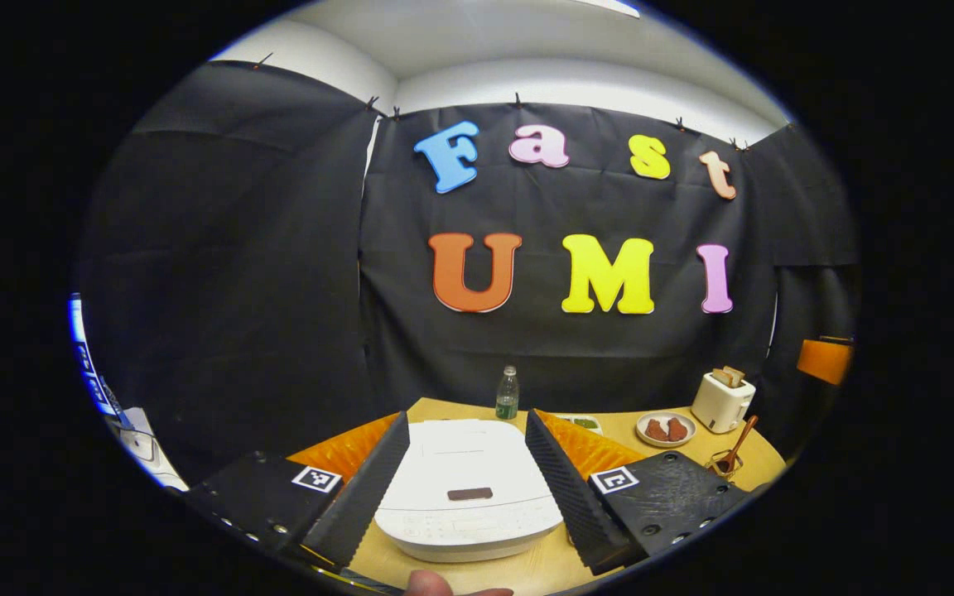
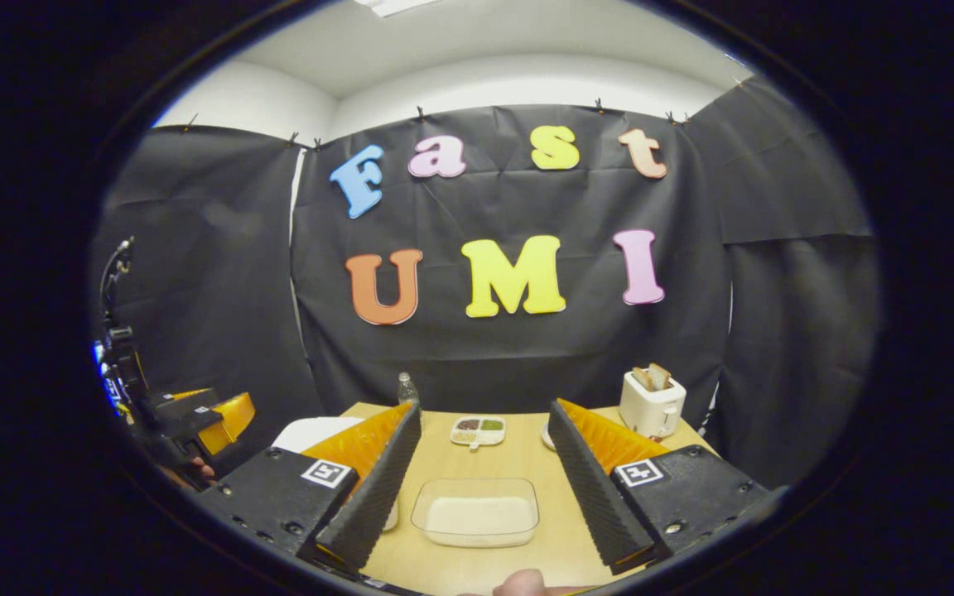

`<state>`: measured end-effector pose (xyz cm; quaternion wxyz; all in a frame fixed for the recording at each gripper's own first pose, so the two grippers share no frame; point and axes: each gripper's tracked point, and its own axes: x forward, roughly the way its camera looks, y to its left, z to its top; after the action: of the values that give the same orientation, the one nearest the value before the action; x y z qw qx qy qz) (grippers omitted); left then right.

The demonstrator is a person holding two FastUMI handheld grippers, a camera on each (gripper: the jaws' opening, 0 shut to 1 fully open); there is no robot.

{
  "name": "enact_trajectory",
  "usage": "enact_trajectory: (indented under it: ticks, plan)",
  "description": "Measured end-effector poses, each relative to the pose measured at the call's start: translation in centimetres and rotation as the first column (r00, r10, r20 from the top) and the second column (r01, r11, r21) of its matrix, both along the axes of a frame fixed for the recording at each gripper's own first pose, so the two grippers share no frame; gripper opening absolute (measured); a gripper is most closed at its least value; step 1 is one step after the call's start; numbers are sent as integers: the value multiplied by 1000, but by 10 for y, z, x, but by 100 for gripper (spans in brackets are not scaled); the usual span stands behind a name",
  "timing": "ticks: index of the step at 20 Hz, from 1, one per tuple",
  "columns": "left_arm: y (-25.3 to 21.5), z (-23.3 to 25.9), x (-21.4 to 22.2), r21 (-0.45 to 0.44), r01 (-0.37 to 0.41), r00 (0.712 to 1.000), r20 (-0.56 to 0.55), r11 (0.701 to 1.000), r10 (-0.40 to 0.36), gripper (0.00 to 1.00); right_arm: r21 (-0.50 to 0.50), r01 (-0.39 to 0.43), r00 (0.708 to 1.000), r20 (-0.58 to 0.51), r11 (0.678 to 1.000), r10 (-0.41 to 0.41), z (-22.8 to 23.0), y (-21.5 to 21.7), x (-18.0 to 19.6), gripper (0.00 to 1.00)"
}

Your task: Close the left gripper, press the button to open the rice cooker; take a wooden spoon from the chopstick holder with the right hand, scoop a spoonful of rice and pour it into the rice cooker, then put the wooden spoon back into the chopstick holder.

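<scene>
Showing the start state: the left gripper (image 1: 467, 463), jaws spread wide and empty, frames the closed white rice cooker (image 1: 464, 488) with its dark lid button (image 1: 469, 494). The wooden spoon (image 1: 740, 443) leans in the chopstick holder (image 1: 724, 463) at far right, near the toaster (image 1: 722, 400). The right gripper (image 2: 481, 463), likewise spread and empty, hangs above the clear rice container (image 2: 475, 511) on the wooden table (image 2: 518, 459).

Smooth, seemingly plastic rice cooker (image 1: 467, 488) on matt wooden table (image 2: 485, 559).

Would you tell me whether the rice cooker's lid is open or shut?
Shut: the rice cooker shows its flat lid down, seen between the open left gripper's fingers.
</scene>
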<state>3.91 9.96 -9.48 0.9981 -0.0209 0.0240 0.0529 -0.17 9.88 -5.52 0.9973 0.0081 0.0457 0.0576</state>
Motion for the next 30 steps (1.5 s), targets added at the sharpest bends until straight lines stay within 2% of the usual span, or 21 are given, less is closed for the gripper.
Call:
enact_trajectory:
  ticks: [1, 2, 4, 5, 7, 8, 9, 11, 12, 13, 15, 17, 18, 19, 20, 25, 26, 27, 29, 30]
  plan:
    - [-3, 13, -10, 6, 7, 1000, 25, 1000, -7, 94, 0, 5, 1000, 20, 1000, -5, 6, 0, -6, 96]
    - [-6, 26, -18, 11, 11, 999, 49, 1000, -12, 94, 3, 12, 999, 43, 1000, -12, 13, -2, -13, 100]
    - [-12, 49, -37, 27, 11, 995, 101, 1000, -13, 94, 11, 19, 997, 73, 1000, -20, 20, -6, -24, 96]
    - [-20, 61, -45, 26, 14, 992, 124, 1000, -18, 94, 16, 10, 996, 86, 1000, -12, 23, -9, -30, 100]
    - [-38, 74, -64, 20, 37, 989, 143, 999, -40, 94, -9, 27, 994, 105, 1000, -26, 28, -25, -40, 100]
    - [-48, 79, -71, 15, 51, 987, 151, 999, -53, 94, -17, 46, 994, 100, 999, -44, 26, -36, -45, 96]
    - [-60, 84, -82, 11, 62, 985, 161, 998, -63, 94, -12, 58, 995, 88, 998, -56, 23, -47, -52, 100]
    - [-73, 93, -98, 9, 56, 982, 181, 998, -57, 94, 4, 59, 995, 77, 998, -59, 23, -60, -65, 100]
    - [-80, 95, -105, 10, 55, 981, 187, 998, -56, 93, 2, 61, 995, 84, 998, -61, 25, -70, -72, 96]
    - [-89, 94, -112, 18, 49, 982, 183, 999, -51, 93, -1, 62, 994, 95, 998, -62, 29, -79, -77, 100]
    - [-100, 93, -124, 38, 28, 983, 181, 999, -34, 94, 4, 44, 994, 97, 999, -44, 29, -89, -88, 100]
    - [-112, 87, -138, 40, 16, 987, 162, 999, -23, 94, 14, 34, 993, 108, 999, -36, 30, -98, -97, 96]
    - [-116, 87, -143, 42, 13, 987, 156, 999, -19, 84, 18, 26, 994, 107, 1000, -27, 27, -101, -101, 100]
    - [-120, 89, -147, 47, 6, 987, 158, 999, -13, 84, 19, 22, 994, 103, 1000, -23, 23, -103, -105, 100]
    - [-122, 90, -150, 46, 4, 987, 163, 999, -11, 94, 19, 17, 995, 97, 1000, -19, 21, -108, -108, 100]
    - [-137, 97, -152, 16, 5, 984, 176, 1000, -8, 94, 21, 42, 993, 113, 999, -44, 29, -129, -121, 100]
    - [-138, 97, -152, 13, 4, 985, 175, 1000, -6, 84, 24, 47, 993, 106, 999, -50, 28, -131, -122, 100]
    - [-139, 98, -151, 10, 5, 985, 174, 1000, -6, 94, 26, 54, 994, 95, 998, -56, 26, -133, -122, 100]
    - [-138, 97, -152, 7, 4, 986, 169, 1000, -6, 94, 27, 65, 994, 88, 997, -67, 29, -136, -121, 100]
    - [-136, 96, -152, 9, 6, 986, 167, 1000, -8, 94, 33, 69, 993, 89, 997, -72, 32, -135, -120, 96]
